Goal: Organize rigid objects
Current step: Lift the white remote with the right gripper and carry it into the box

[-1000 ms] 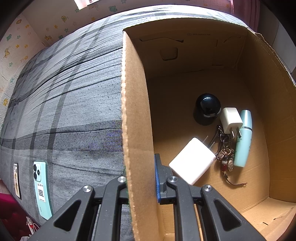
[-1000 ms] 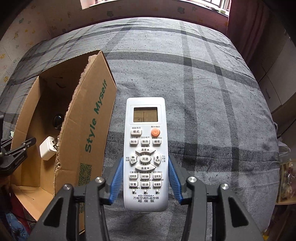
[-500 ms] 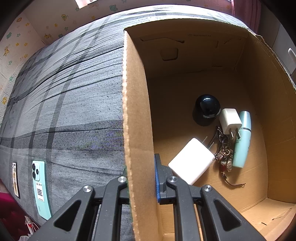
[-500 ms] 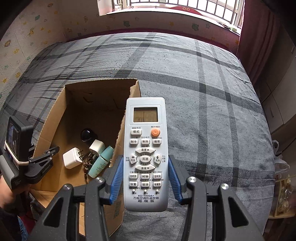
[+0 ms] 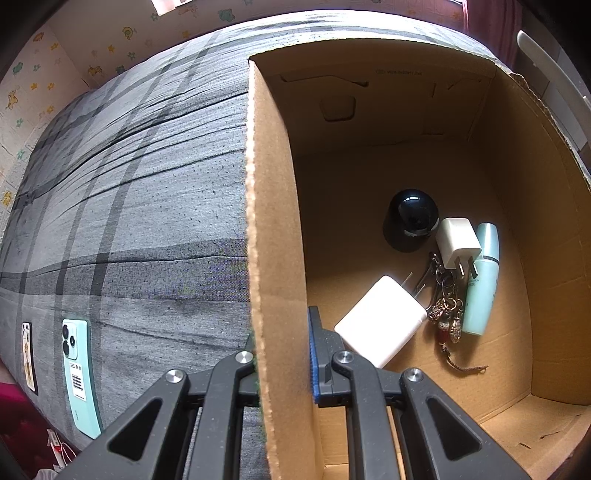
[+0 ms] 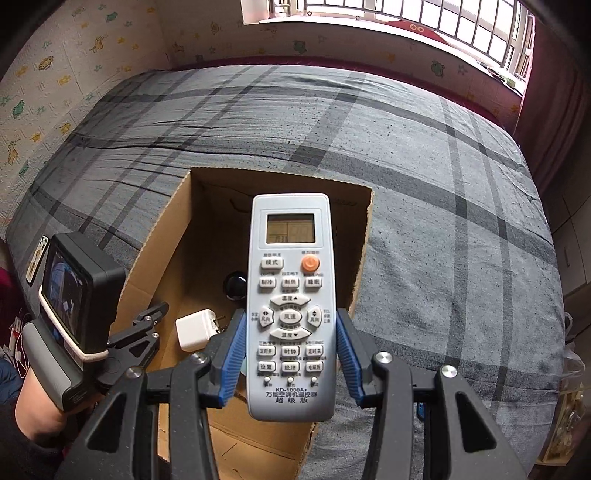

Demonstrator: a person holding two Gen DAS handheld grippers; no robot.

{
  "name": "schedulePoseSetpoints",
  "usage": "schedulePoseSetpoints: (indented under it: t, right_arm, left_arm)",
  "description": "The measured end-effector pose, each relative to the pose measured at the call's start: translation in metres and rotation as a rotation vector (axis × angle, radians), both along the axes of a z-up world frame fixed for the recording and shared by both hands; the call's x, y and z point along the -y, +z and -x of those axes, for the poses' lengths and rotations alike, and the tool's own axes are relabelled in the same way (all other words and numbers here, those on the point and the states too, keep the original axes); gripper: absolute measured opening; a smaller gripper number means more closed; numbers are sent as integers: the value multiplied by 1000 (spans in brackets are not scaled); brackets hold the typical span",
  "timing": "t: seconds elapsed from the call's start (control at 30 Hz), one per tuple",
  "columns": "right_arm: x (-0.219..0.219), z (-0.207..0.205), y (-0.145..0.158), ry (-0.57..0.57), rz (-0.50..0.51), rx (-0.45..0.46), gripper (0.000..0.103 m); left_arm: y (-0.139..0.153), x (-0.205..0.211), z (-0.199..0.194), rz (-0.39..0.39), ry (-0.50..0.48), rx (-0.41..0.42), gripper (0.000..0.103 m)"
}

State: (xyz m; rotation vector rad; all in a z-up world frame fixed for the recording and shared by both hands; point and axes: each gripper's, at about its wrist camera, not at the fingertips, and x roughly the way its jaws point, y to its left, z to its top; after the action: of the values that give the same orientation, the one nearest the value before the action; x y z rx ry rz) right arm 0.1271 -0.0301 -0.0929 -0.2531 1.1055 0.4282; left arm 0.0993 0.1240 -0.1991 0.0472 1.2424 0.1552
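Observation:
My right gripper (image 6: 291, 360) is shut on a white remote control (image 6: 290, 302), held above the open cardboard box (image 6: 364, 258) on the bed. My left gripper (image 5: 282, 354) is shut on the box's left wall (image 5: 271, 236), one finger inside and one outside. Inside the box lie a black dome-shaped object (image 5: 410, 219), a large white charger (image 5: 382, 321), a small white plug (image 5: 458, 242), a mint-green tube (image 5: 482, 284) and a bunch of keys (image 5: 445, 306). The left gripper (image 6: 147, 332) also shows in the right wrist view at the box's left side.
The bed has a grey plaid cover (image 6: 443, 184). A mint-green phone (image 5: 77, 373) and a small card-like item (image 5: 28, 354) lie near its left edge. A window (image 6: 406, 22) and curtain (image 6: 546, 103) are beyond the bed.
My right gripper has carried the remote leftward and up, from beside the box's right wall to above its opening. The left gripper has kept its hold on the wall.

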Motion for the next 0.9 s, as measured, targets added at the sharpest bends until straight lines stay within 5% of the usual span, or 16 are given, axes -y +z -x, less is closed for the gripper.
schedulePoseSetpoints:
  t: [0.9]
  right_arm:
    - [-63,-11,-89,58,49,-150,49]
  left_arm:
    - [0,1,-1,-3,-2,-4,13]
